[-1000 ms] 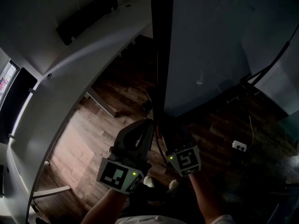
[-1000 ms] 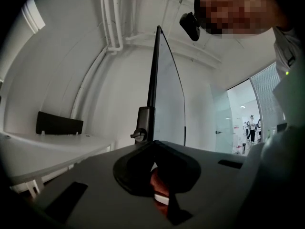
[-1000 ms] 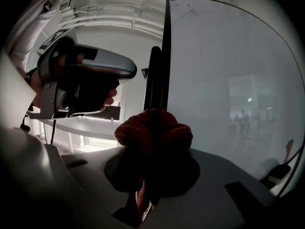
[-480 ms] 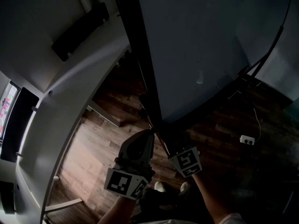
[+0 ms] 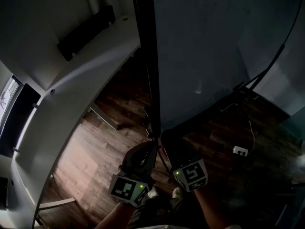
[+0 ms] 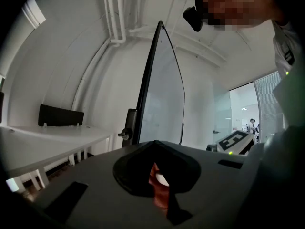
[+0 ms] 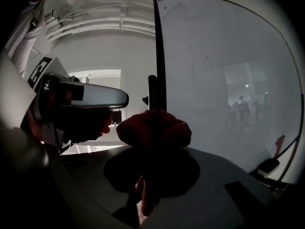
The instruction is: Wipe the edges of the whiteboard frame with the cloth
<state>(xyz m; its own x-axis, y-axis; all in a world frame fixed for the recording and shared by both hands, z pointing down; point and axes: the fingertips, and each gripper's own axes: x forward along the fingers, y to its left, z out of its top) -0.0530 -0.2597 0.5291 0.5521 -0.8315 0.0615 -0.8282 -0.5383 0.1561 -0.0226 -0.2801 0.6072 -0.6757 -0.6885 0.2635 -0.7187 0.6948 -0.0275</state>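
Right gripper (image 5: pixel 166 137), clamped tight on the red cloth (image 7: pixel 153 128), presses it against the lower end of the whiteboard (image 5: pixel 205 42) frame (image 5: pixel 148 56); best keep firm contact sliding along that edge, with left gripper (image 5: pixel 148 149) closed, empty, just beside.

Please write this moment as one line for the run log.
right gripper: shut on cloth | cloth: at whiteboard frame edge | left gripper: shut, beside right
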